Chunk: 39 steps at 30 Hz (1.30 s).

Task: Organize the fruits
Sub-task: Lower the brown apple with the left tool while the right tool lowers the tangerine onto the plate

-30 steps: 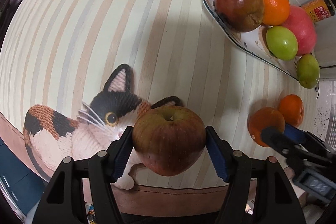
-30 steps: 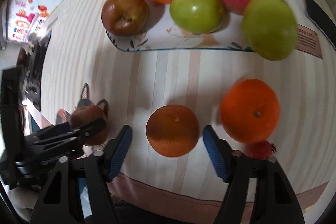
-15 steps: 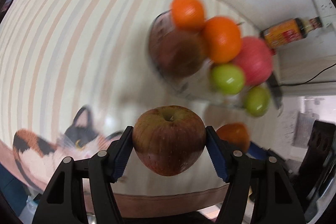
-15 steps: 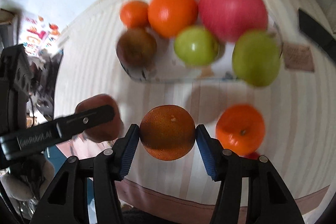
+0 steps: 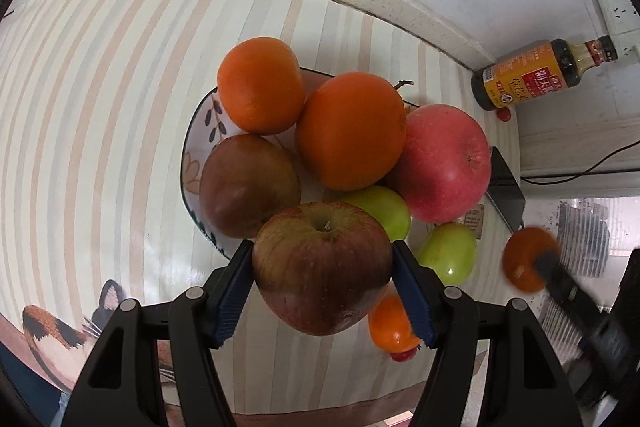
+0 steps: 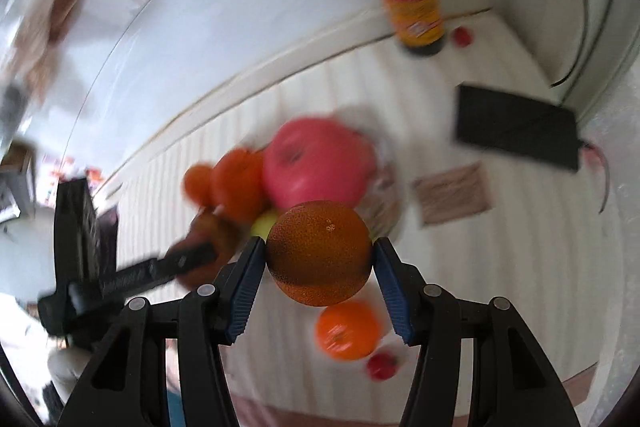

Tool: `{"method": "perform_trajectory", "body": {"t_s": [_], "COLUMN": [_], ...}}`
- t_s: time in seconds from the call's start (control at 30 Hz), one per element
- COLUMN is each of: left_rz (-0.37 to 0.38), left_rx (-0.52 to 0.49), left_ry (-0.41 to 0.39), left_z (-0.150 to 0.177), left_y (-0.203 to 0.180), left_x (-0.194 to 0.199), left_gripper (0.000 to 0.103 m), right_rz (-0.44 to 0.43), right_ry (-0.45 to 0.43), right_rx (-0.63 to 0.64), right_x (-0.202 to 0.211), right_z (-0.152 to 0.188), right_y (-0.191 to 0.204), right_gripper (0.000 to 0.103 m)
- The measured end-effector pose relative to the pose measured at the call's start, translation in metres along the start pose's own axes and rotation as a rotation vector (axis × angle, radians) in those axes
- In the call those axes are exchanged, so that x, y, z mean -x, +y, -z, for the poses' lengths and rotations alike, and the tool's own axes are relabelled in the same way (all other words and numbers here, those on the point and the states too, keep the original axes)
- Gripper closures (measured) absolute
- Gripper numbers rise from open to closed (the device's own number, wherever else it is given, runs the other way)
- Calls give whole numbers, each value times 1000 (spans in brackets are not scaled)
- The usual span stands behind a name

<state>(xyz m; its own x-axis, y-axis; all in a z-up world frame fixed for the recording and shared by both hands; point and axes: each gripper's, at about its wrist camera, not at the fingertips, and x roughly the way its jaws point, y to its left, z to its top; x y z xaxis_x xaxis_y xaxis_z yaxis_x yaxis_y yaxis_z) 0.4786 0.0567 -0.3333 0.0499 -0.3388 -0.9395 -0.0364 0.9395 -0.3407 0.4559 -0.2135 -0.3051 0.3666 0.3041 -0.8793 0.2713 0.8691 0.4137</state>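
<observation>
My left gripper (image 5: pixel 323 285) is shut on a red-brown apple (image 5: pixel 322 267) and holds it in the air just in front of the fruit plate (image 5: pixel 200 131). The plate carries two oranges (image 5: pixel 350 131), a dark brown apple (image 5: pixel 248 185), a big pink apple (image 5: pixel 444 163) and a green fruit (image 5: pixel 384 215). My right gripper (image 6: pixel 319 277) is shut on a dark orange (image 6: pixel 319 253), lifted above the table; it also shows in the left wrist view (image 5: pixel 526 259). A loose orange (image 6: pixel 347 331) lies on the cloth below.
A second green fruit (image 5: pixel 448 253) lies beside the plate. A sauce bottle (image 5: pixel 532 75) stands at the wall. A black flat object (image 6: pixel 516 133) and a small card (image 6: pixel 452 193) lie at the right. A small red fruit (image 6: pixel 382 367) lies near the front edge.
Both grippers have lifted their fruit off the table and moved toward the plate. The right gripper closed on the dark orange about half a second ago.
</observation>
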Motion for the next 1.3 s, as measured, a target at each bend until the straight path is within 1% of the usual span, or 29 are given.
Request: {"method": "perform_trajectory", "body": {"t_s": [0.1,0.23,0.33,0.43,0.5,0.63,0.77,0.97,1.07,1.1,1.3], "left_rz": [-17,-39,-48,-45,-50,-62,-53,-63,-58,-51,-62], "left_rx": [-2,2,14,20,20,31,49,64,66,68,48], "left_ry": [6,18,27,34,37,47,41,58,58,54,38], "left_z": [1,5,5,3,1,-1,0,0,1,1,1], "left_y": [-2,-3,-2,-3,-4,-3,-1,-1,-1,-1,-4], "left_x": [-6,-14,-19,-22,-25,-29,-32,-31,-30,-29,-23], "left_gripper": [38,38,38,38,37,37,37,37,37,37,37], "right_rz": [32,57,71,55,78,55,45,20,9,12,10], "right_ry": [10,69,98,124,122,126,128,142,146,147,151], "right_rx": [-15,-25,-22,-18,15,5,-1,-31,-41,-43,-55], "right_x": [-9,-39,-58,-73,-74,-79,-79,-83,-85,-85,-85], "right_z": [-19,-33,-36,-31,-28,-28,-29,-28,-27,-27,-25], "right_y": [-18,-34,-38,-34,-28,-33,-34,-39,-39,-39,-41], "right_gripper": [45,45,45,44,44,44,42,42,36,32,31]}}
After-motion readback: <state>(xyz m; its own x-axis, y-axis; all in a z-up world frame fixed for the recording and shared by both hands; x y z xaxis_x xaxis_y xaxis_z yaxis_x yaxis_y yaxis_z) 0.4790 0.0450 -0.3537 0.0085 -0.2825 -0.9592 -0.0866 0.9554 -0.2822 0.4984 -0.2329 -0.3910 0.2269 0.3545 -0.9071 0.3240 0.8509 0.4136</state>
